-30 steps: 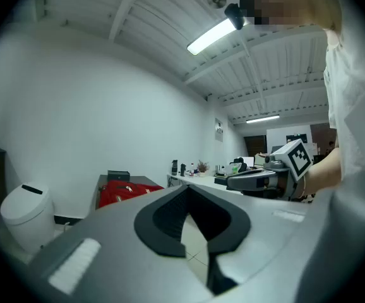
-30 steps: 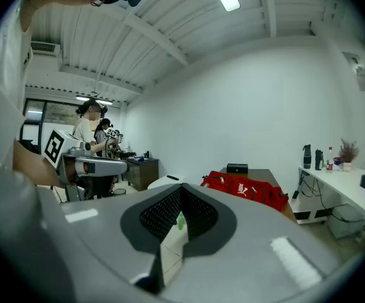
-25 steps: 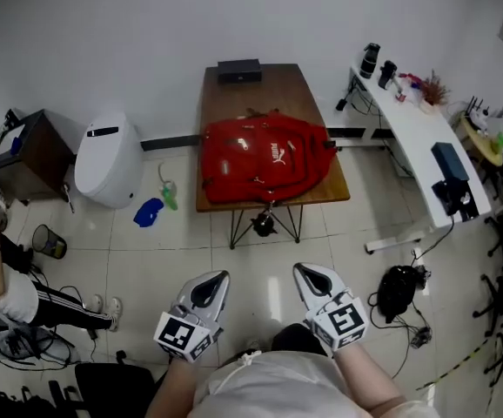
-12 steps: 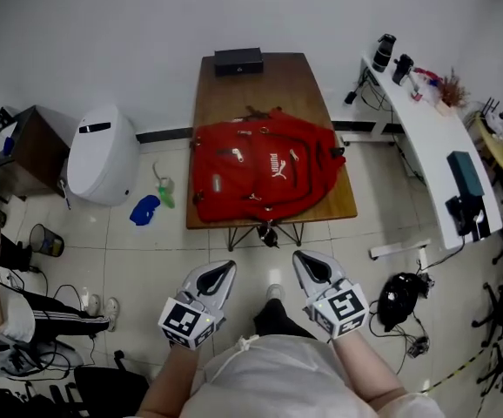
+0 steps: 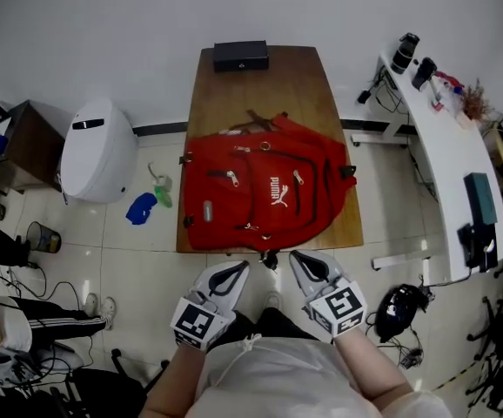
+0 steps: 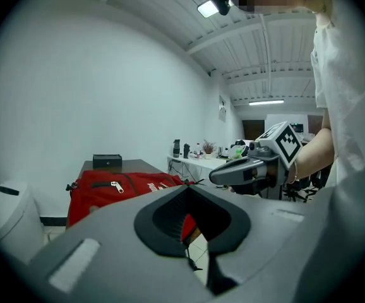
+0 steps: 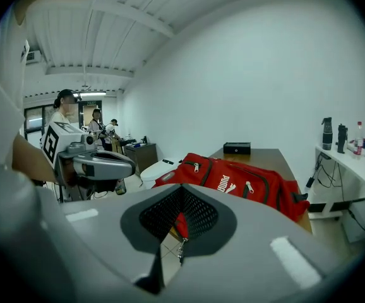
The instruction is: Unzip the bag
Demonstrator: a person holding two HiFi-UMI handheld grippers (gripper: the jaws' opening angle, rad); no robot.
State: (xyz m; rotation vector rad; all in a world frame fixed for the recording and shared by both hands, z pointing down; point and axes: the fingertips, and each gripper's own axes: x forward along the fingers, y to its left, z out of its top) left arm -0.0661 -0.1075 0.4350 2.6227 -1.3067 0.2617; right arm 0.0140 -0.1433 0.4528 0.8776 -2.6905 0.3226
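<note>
Bag: red fabric backpack [image 5: 264, 194], soft and slightly wrinkled, with a white logo and small metal zipper pulls; it lies flat on the near half of the table.
Table: brown wooden rectangular table [image 5: 286, 77] with a smooth top and thin dark legs.
Box: flat black rectangular box [image 5: 240, 56] at the far end of the table, apart from the backpack.
Left gripper [image 5: 234, 268]: grey smooth plastic shell with a marker cube; its fingers are pressed together with nothing between them; it is short of the table's near edge.
Right gripper [image 5: 302, 259]: same shape, black mesh pads, fingers together and empty; it is beside the left one, not touching the backpack.
Floor: pale glossy tiles [image 5: 138, 259]; a white rounded bin [image 5: 97, 151] stands left of the table.
Head view only: whole backpack from above and the long white desk [image 5: 443, 146] at the right.
Right gripper view only: people [image 7: 62, 115] standing far back in the room; dark bottles [image 7: 326, 133] on the white desk.
</note>
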